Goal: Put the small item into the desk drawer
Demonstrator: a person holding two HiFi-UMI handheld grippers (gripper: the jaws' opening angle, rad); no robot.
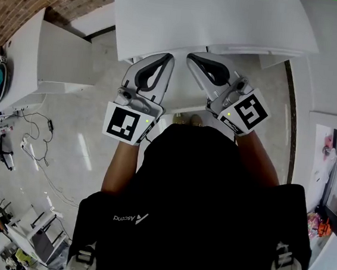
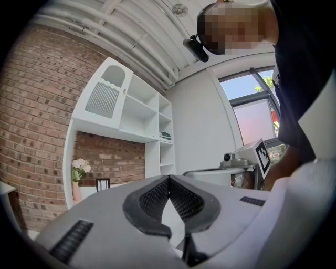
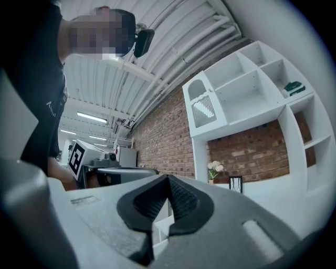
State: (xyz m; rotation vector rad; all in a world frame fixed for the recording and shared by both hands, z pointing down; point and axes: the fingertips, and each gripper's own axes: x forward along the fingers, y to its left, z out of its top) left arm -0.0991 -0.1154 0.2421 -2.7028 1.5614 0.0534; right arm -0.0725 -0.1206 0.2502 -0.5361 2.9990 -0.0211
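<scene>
Both grippers are held up close to the person's chest, side by side, tips toward the white desk point(image 1: 217, 16). My left gripper point(image 1: 167, 57) is shut, its ribbed pads meeting with nothing between them point(image 2: 169, 177). My right gripper point(image 1: 192, 57) is shut and empty as well point(image 3: 168, 176). Each gripper's marker cube shows in the other's view: the right one's point(image 2: 261, 155) and the left one's point(image 3: 76, 157). No small item is in any view, and I cannot make out a drawer on the desk.
A white shelf unit point(image 2: 131, 110) stands against a brick wall, with a vase of flowers point(image 2: 80, 169) and a small picture frame point(image 2: 103, 184) below it. A white cabinet point(image 1: 51, 59) stands at the left. Cables point(image 1: 37, 129) trail over the floor.
</scene>
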